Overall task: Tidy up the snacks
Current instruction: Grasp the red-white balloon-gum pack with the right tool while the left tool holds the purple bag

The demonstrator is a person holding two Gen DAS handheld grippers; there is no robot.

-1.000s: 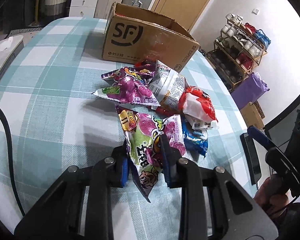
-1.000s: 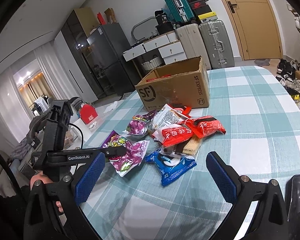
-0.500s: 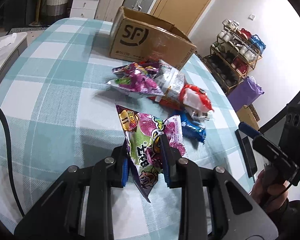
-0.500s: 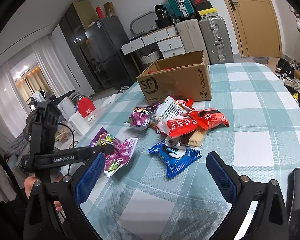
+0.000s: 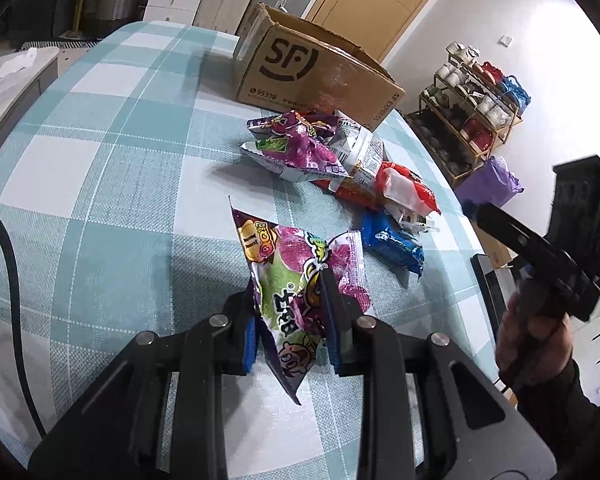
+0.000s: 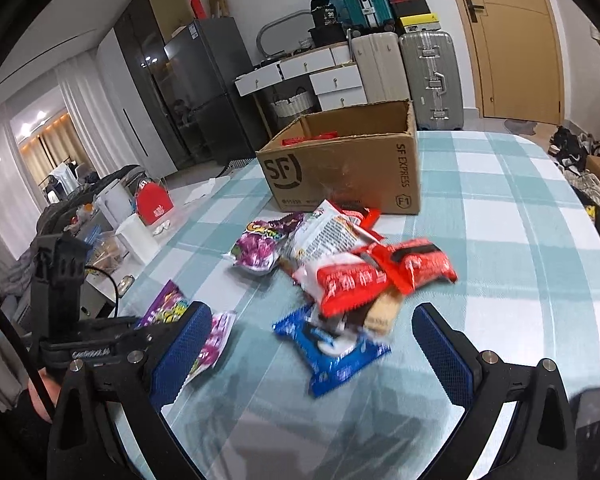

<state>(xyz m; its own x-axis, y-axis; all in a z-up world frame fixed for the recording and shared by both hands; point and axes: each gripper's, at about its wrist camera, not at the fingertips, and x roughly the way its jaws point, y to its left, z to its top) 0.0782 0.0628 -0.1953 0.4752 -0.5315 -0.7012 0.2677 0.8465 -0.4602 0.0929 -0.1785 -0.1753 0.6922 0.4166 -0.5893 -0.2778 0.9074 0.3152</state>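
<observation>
My left gripper is shut on a purple and green candy bag, held just above the checked tablecloth and apart from the pile. That bag also shows in the right wrist view, partly behind my left pad. My right gripper stands open over the near edge of the snack pile, with a blue cookie packet between and just beyond its pads. Behind it lie red packets, a white bag and another purple bag. The open SF cardboard box stands at the back.
The table has a teal and white checked cloth. A dark phone or tablet lies near its right edge. A shoe rack and purple bag stand on the floor beyond. A side counter with containers runs along the table's left.
My left gripper has drawn the purple and green bag back from the pile, which now sits farther off. My right gripper has moved forward toward the blue packet.
</observation>
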